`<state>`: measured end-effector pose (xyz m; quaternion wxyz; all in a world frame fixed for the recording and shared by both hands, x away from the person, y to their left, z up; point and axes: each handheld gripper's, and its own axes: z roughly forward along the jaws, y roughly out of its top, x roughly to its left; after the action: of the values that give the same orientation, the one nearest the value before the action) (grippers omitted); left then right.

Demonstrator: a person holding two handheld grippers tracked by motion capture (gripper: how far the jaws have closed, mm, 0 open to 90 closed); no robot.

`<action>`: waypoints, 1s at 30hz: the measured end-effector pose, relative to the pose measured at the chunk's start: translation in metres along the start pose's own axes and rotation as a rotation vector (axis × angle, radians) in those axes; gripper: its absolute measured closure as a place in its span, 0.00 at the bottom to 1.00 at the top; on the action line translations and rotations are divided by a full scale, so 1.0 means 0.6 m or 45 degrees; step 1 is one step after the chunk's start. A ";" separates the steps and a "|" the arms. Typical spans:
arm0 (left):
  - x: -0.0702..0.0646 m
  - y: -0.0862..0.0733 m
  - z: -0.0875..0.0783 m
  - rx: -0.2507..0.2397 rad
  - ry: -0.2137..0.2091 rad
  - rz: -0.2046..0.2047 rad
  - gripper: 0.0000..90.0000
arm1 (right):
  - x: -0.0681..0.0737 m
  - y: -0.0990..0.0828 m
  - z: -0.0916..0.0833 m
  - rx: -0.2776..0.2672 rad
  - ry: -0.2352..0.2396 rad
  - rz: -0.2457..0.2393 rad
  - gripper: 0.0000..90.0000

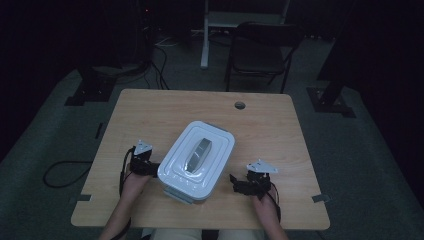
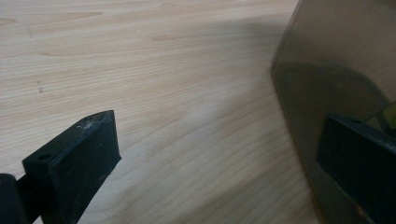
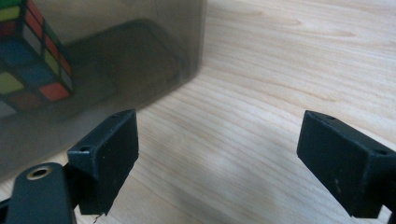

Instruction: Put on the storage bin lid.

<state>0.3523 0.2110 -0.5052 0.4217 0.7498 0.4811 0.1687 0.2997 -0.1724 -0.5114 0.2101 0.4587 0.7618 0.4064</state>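
Box: one container point(image 1: 197, 160) with a white lid, lying near the middle of the desk, slightly toward the near edge, turned at an angle.
Lid: one, white, ridged, seated on top of the box; one grey handle point(image 1: 198, 154) running along its centre.
Box walls: smoky, see-through in the left gripper view point(image 2: 327, 70) and the right gripper view point(image 3: 116, 51).
Cube: one colour-tiled puzzle cube point(image 3: 32, 51) seen through the wall, inside the box; red, green, blue, yellow and white tiles visible.
Left gripper: one point(image 1: 150, 167), at the box's left near side, just beside the lid's edge; contact too fine to tell from above.
Left fingers: two point(image 2: 77, 163), spread wide, released, holding nothing; the far one close against the smoky wall, the other over bare wood.
Right gripper: one point(image 1: 239, 184), right of the box's near right corner, a little apart from it.
Right fingers: two point(image 3: 105, 156), parted, released, empty; bare desk between them, box wall just beyond the left one.
Hands: two, entering from the near edge, one behind each gripper.
Desk: one point(image 1: 270, 135), light wood, with one round hole point(image 1: 240, 105) near the far edge.
Chair: one dark folding chair point(image 1: 260, 50) on the floor beyond the desk.
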 end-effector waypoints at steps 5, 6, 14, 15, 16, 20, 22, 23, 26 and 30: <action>-0.004 -0.002 0.000 0.021 0.002 0.000 0.01 | 0.004 0.006 0.004 -0.012 -0.004 0.008 0.14; -0.007 -0.002 0.000 0.019 0.000 0.005 0.01 | 0.005 0.006 0.005 -0.019 -0.006 0.008 0.14; -0.035 -0.010 0.001 0.031 -0.049 0.022 0.01 | 0.001 0.016 0.007 -0.026 0.045 -0.031 0.14; -0.039 -0.010 0.000 0.034 -0.051 0.027 0.01 | 0.000 0.017 0.007 -0.027 0.055 -0.033 0.14; -0.043 -0.010 0.000 0.031 -0.042 0.039 0.01 | 0.000 0.019 0.007 -0.027 0.057 -0.036 0.14; -0.056 -0.013 -0.004 0.034 -0.025 0.040 0.01 | 0.001 0.020 0.009 -0.025 0.064 -0.043 0.14; -0.058 -0.014 -0.004 0.037 -0.025 0.033 0.01 | -0.004 0.019 0.012 -0.018 0.075 -0.030 0.14; -0.062 -0.012 -0.005 0.056 -0.027 0.040 0.01 | -0.008 0.019 0.013 -0.014 0.086 -0.021 0.14; -0.074 -0.010 -0.005 0.071 -0.023 0.065 0.01 | -0.015 0.017 0.011 -0.019 0.090 -0.027 0.15; -0.090 -0.007 -0.002 0.086 -0.034 0.085 0.01 | -0.027 0.012 0.006 -0.023 0.082 -0.001 0.15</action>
<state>0.3232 0.1656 -0.4999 0.3967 0.7814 0.4557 0.1564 0.3141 -0.1832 -0.5086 0.1898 0.4431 0.7647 0.4277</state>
